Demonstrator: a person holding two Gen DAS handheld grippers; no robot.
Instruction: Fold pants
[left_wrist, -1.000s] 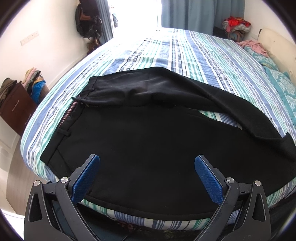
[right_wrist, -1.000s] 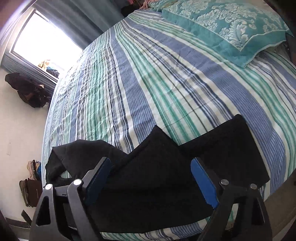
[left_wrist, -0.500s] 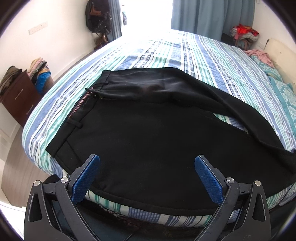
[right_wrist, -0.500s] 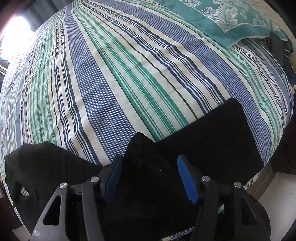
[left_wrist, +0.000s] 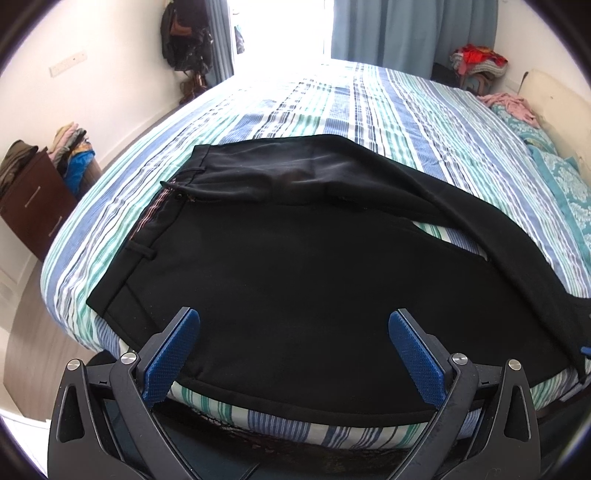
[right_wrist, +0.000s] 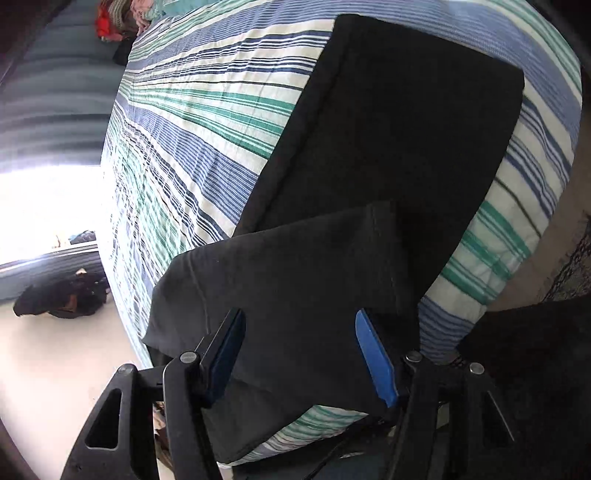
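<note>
Black pants (left_wrist: 295, 280) lie flat along the near edge of the bed (left_wrist: 388, 107), waistband toward its left corner, one leg angling off right. My left gripper (left_wrist: 293, 350) hangs over them, jaws wide, holding nothing. My right gripper (right_wrist: 299, 350) has a leg cuff (right_wrist: 295, 280) between parted fingers; can't tell if it's clamped. Striped sheet (right_wrist: 207, 122) underneath.

Home bedroom: striped bed (left_wrist: 388, 122), curtains (left_wrist: 406, 33), dresser (left_wrist: 33, 199) w/ clothes
</note>
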